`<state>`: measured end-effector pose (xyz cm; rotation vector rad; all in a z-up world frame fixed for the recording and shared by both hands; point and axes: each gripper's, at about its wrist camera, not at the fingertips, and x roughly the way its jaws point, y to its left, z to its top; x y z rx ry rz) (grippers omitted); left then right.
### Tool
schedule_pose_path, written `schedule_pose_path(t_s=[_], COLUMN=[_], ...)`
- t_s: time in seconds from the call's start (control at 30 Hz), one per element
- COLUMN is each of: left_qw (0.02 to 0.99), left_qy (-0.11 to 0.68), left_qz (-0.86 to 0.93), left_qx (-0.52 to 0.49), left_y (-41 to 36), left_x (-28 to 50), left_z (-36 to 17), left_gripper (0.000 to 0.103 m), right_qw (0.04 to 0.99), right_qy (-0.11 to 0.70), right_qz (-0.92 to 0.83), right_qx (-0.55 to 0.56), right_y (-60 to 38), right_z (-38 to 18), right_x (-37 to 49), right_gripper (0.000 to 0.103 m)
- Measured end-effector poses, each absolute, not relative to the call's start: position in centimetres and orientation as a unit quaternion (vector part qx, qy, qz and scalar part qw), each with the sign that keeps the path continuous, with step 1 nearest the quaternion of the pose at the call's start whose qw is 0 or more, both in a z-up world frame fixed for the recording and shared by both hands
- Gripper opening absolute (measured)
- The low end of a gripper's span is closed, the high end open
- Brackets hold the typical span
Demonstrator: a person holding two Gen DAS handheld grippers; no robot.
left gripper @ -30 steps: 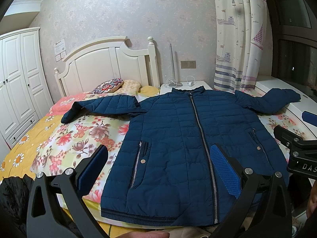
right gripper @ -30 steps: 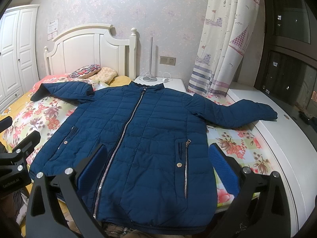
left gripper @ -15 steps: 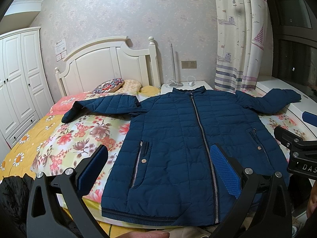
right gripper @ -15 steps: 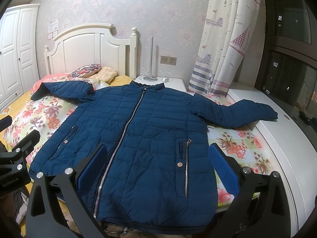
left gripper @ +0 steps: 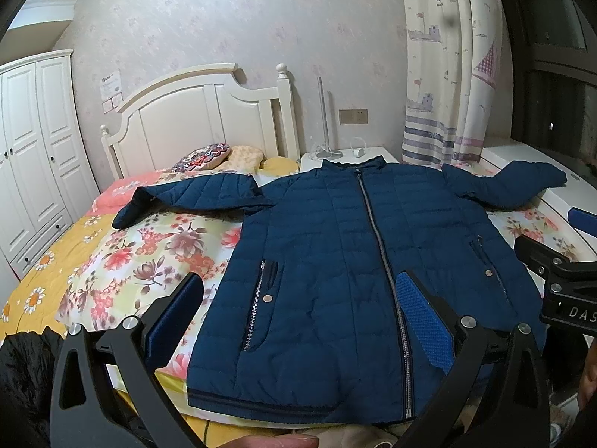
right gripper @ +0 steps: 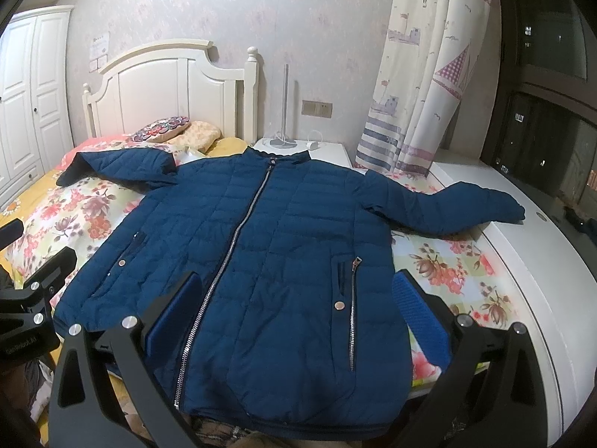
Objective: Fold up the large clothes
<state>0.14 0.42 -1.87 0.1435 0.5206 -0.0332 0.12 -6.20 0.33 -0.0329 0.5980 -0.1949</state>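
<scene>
— How do the left tongs (left gripper: 304,313) stand?

— Apart, with nothing between the blue pads (left gripper: 423,317). They hang above the foot edge of the bed (left gripper: 112,261), over the jacket's hem.

— And the right tongs (right gripper: 294,306)?

— Also spread wide and holding nothing, above the same foot edge, further toward the bed's window side. Each pair shows at the margin of the other's view.

— Where is the jacket (left gripper: 354,261)?

— The dark blue quilted jacket lies flat on the bed, front up, zipper (right gripper: 238,239) closed to the collar. The collar points to the headboard (left gripper: 194,115), the hem reaches the foot edge. One sleeve (left gripper: 194,196) stretches across the floral cover toward the wardrobe (left gripper: 33,156) side; the other sleeve (right gripper: 447,205) runs out over the bed's edge onto the white ledge (right gripper: 541,261) by the curtain (right gripper: 421,74).

— Anything else near?

— Pillows (right gripper: 179,132) at the head corner, a white nightstand (right gripper: 306,149) past the collar, and a fingertip (left gripper: 276,440) at the bottom of the left view.
</scene>
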Motion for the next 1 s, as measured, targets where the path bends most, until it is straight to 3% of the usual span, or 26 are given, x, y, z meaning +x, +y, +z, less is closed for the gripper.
schedule_pose_path(t_s=[0.37,0.6,0.83,1.0], left_qw=[0.95,0.909,0.9,0.889], left_qy=[0.295,0.389,0.426,0.455], left_qz=[-0.021,-0.028,-0.008,-0.018], left_qx=[0.097,0.146,0.09,0.046], left_y=[-1.5,-2.7,-0.1,2.0], left_x=[5.8,19.6,29.6,32.2], left_z=[-5.1,-10.8,-13.6,-15.7], left_gripper=[0.099,0.099,0.099,0.099], right_qw=[0.933,0.907,0.879,0.865], right_qy=[0.349,0.38,0.316,0.315], right_qz=[-0.082,-0.123,-0.219,-0.278], right_qx=[0.012,0.134,0.283,0.273], right_y=[-9.4,-21.7,-37.0,-42.4], right_z=[-3.5,-7.4,-9.8,-10.5], right_x=[3.8,8.5,12.7,18.4], right_gripper=[0.101,0.101,0.101,0.101])
